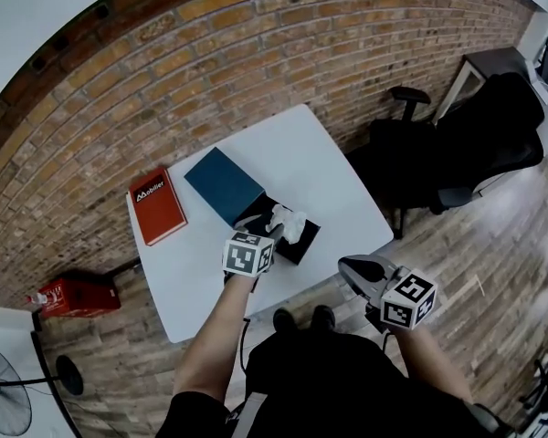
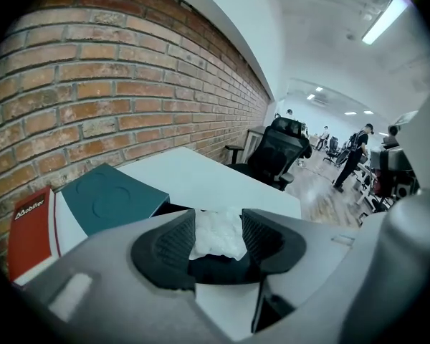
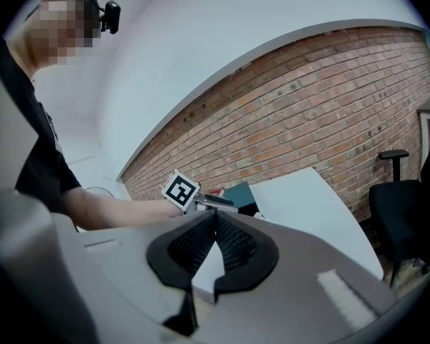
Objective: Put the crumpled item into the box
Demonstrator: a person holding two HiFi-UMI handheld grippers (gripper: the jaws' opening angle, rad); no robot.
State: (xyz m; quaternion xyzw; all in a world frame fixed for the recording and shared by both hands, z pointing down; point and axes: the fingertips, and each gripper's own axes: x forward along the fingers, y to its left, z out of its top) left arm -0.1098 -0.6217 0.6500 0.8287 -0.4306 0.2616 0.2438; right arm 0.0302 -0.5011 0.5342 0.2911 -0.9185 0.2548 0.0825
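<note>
Head view: the crumpled item lies in the black box on the bench, just ahead of the left tongs; the right tongs hang apart, off the bench's near edge

Left gripper view: the left tongs stand wide, the item framed between the pads but beyond them (neither seems to press it)

Right gripper view: the right tongs are closed on nothing, so the left hand is far nearer

Office — swivel chairs, desks, strip lights, ppl around.
</note>
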